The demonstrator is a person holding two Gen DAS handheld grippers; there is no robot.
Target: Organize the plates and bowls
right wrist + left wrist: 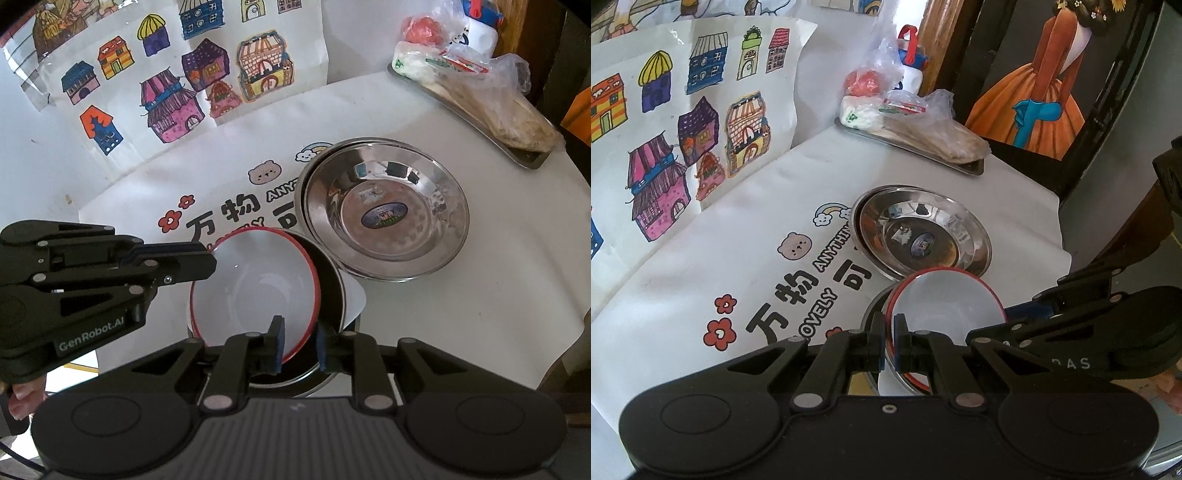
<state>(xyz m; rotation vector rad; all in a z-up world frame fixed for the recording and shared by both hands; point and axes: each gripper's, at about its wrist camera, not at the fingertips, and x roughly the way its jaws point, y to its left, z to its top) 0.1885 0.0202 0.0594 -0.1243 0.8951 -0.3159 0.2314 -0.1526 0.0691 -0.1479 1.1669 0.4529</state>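
Observation:
A white bowl with a red rim (945,302) (255,291) sits tilted inside a dark, steel-edged bowl (330,273), with a white plate (356,295) beneath them. My left gripper (890,341) (208,254) is shut on the red rim at the bowl's left side. At the near side, the red rim passes between the fingers of my right gripper (298,349) (979,332). Its jaws stand apart and the pads do not press on the rim. Beyond the bowls lie stacked shiny steel plates (923,232) (384,210).
A steel tray (967,168) (528,158) with bagged food stands at the back right of the white printed tablecloth (738,258). Drawings of houses (665,147) hang on the left wall. A dark framed painting (1034,92) stands past the table's right edge.

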